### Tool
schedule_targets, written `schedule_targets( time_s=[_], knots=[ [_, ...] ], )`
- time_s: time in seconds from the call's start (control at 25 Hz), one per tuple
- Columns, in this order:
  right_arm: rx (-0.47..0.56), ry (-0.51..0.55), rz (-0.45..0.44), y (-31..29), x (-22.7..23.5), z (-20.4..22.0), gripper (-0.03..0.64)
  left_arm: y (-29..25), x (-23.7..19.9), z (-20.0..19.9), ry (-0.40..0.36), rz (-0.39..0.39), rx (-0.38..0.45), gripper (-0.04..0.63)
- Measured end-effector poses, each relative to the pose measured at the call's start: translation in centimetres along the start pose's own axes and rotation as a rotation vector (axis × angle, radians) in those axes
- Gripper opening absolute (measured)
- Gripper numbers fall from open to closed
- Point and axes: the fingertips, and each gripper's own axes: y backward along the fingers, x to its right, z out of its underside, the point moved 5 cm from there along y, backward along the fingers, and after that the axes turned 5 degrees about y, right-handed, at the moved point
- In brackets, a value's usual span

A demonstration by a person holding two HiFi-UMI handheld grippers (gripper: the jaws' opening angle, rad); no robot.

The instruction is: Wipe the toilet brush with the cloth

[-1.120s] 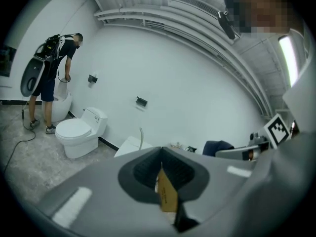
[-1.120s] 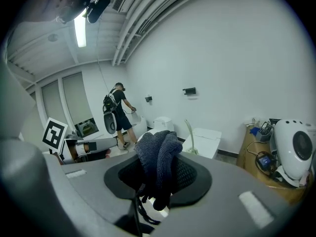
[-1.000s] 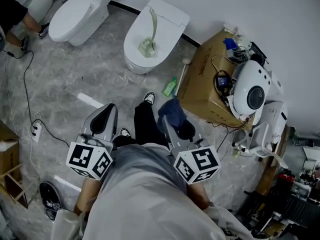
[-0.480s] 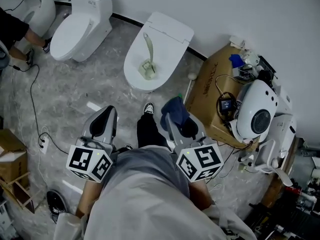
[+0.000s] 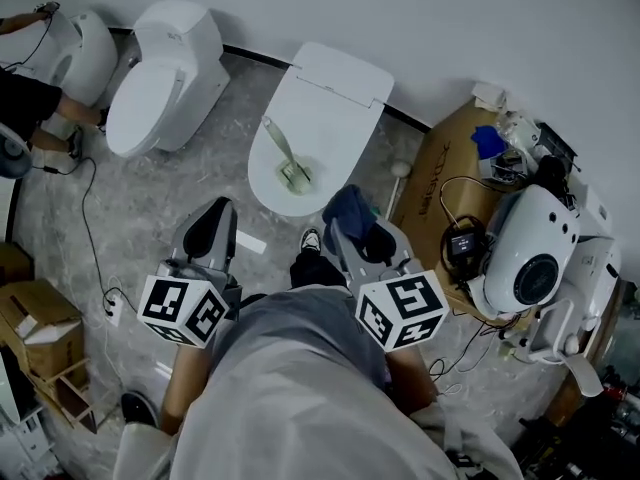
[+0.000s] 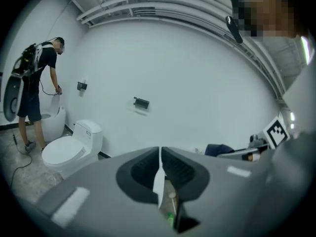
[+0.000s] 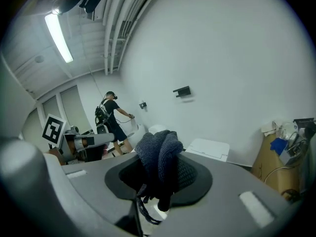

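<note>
In the head view the pale green toilet brush (image 5: 285, 156) lies on the closed white seat of the middle toilet (image 5: 330, 93), its head toward me. My right gripper (image 5: 345, 218) sits just below and right of the brush and is shut on a dark blue cloth (image 5: 350, 210), which bunches up above the jaws in the right gripper view (image 7: 160, 159). My left gripper (image 5: 222, 208) is held to the left of that toilet, jaws shut with nothing between them (image 6: 159, 151). No gripper touches the brush.
A second toilet (image 5: 160, 78) and a third one (image 5: 78, 33) stand at the left, where a person (image 6: 34, 90) works. A cardboard box (image 5: 440, 183) and a white machine (image 5: 530, 258) crowd the right. A cable (image 5: 90, 238) crosses the floor; small cartons (image 5: 35, 318) sit at lower left.
I have moved forward: the middle toilet and the brush now sit much closer to both grippers. The jaws stayed shut, the cloth still in the right one.
</note>
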Motion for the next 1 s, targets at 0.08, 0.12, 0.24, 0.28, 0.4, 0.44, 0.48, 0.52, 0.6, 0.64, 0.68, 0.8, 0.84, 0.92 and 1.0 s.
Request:
schedule_targets(
  time_s=[0.08,0.12,0.24,0.28,0.4,0.44,0.48,0.52,0.6,0.64,0.68,0.8,0.84,0.92,1.0],
  knots=[
    [-0.009,-0.013,-0.018,-1.1,1.6,-0.3,0.1,-2.1,0.0,0.0,0.0,-0.012,-0.019,0.0],
    [-0.014,-0.018,-0.027,-1.6,2.4,-0.4,0.1,-3.1,0.0,-0.1,0.003,-0.017,-0.026,0.0],
    [-0.03,-0.022,-0.045,-3.5,4.3,-0.9,0.1,-5.9,-0.7,-0.2,0.014,-0.034,-0.044,0.0],
    [-0.033,-0.026,-0.05,-4.1,4.7,-1.0,0.1,-6.8,-1.0,-0.1,0.017,-0.039,-0.051,0.0],
    [-0.048,-0.048,-0.064,-5.5,5.8,-1.0,0.1,-9.1,-2.0,0.2,0.032,-0.054,-0.074,0.0],
    [-0.055,-0.056,-0.065,-6.0,6.1,-0.9,0.1,-10.0,-2.3,0.3,0.039,-0.058,-0.081,0.0],
    [-0.064,-0.067,-0.066,-6.5,6.5,-0.8,0.1,-10.8,-2.7,0.5,0.046,-0.06,-0.089,0.0],
    [-0.075,-0.078,-0.068,-7.0,6.9,-0.6,0.1,-11.8,-3.0,0.6,0.052,-0.062,-0.099,0.0],
    [-0.096,-0.1,-0.075,-8.2,7.7,-0.3,0.1,-13.7,-3.8,1.0,0.059,-0.06,-0.121,0.0],
    [-0.105,-0.108,-0.078,-8.8,8.1,-0.1,0.1,-14.7,-4.1,1.3,0.062,-0.058,-0.134,0.0],
    [-0.112,-0.116,-0.078,-9.3,8.5,0.1,0.1,-15.6,-4.5,1.6,0.066,-0.055,-0.148,0.0],
    [-0.137,-0.14,-0.072,-11.1,9.6,0.7,0.1,-18.3,-5.9,2.4,0.091,-0.057,-0.182,0.0],
    [-0.144,-0.148,-0.071,-11.7,9.9,0.7,0.1,-19.2,-6.6,2.5,0.101,-0.062,-0.189,0.0],
    [-0.157,-0.159,-0.077,-12.7,10.2,0.8,0.1,-20.5,-7.9,2.7,0.121,-0.078,-0.198,0.0],
    [-0.169,-0.16,-0.088,-13.8,10.4,1.0,0.1,-21.7,-9.0,2.9,0.144,-0.082,-0.206,0.0]
  ],
)
